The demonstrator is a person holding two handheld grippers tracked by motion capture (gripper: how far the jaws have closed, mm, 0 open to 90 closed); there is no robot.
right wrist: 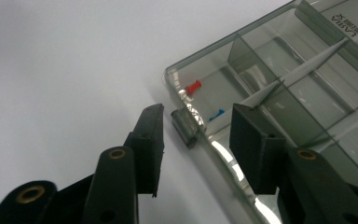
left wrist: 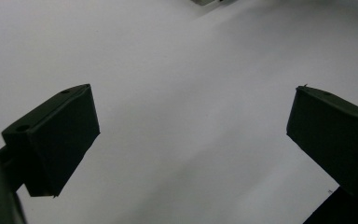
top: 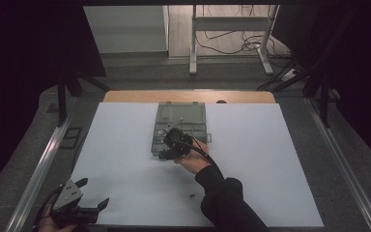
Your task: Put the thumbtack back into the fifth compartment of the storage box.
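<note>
**Right claw at the box latch, jaws parted**

Clear plastic compartment box (top: 179, 126) sits centre of the high view, on the white sheet (top: 125, 159) covering the table. Lid looks closed, judging by the print and glare over the dividers in the right gripper view, tho not 100% sure.

Right gripper (right wrist: 196, 140) is at the box's near edge, centre of frame in the high view (top: 174, 145). In its own view the jaws stand apart, one on each side of the small grey latch (right wrist: 185, 127) at the box's front wall, lower middle of frame. Pads aren't pressing on it; there's a gap both sides. So: open, latch between the jaws, nothing gripped. One jaw sits over the sheet, the other over the box top.

Inside, near the corner compartment, upper centre of that view: a red push pin (right wrist: 193, 87) and a small blue bit (right wrist: 216, 114), prob another pin, too small to tell.

Left gripper (top: 84, 195) is parked lower left of the high view, well apart from the box. Its own view has both jaws wide, w/ bare white sheet between them: open, empty.

Step in hand, as I read it: working the latch, either just let go or lining up to pinch. Next move calls for a squeeze or flick on that tab w/o shoving the light box; the left claw may need to come in and steady it.

A tiny dark speck (top: 192, 195) lies on the sheet, lower centre.
</note>
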